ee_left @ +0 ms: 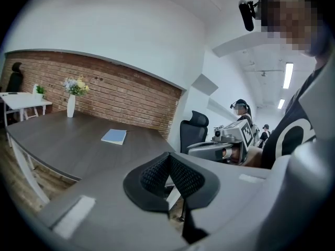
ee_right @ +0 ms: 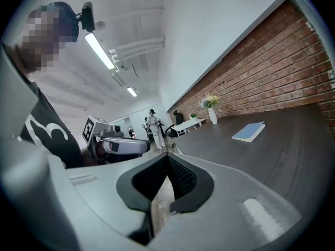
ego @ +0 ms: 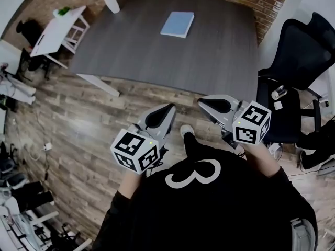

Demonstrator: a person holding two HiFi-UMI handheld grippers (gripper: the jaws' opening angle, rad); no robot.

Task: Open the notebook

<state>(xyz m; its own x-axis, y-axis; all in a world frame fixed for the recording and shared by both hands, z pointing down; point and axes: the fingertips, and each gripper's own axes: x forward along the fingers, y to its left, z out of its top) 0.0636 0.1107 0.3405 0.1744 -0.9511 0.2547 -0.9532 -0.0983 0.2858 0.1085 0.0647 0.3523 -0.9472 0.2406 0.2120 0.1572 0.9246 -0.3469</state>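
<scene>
A closed blue notebook lies flat on the dark grey table, toward its far side. It also shows in the left gripper view as the notebook and in the right gripper view as the notebook. Both grippers hang over the wooden floor, short of the table's near edge and well apart from the notebook. My left gripper is shut with nothing between its pads. My right gripper is likewise shut and empty, its pads meeting at the tip.
A white vase with flowers stands at the table's far left corner. A small white table sits to the left. A black office chair stands at the right end of the table. People stand in the background.
</scene>
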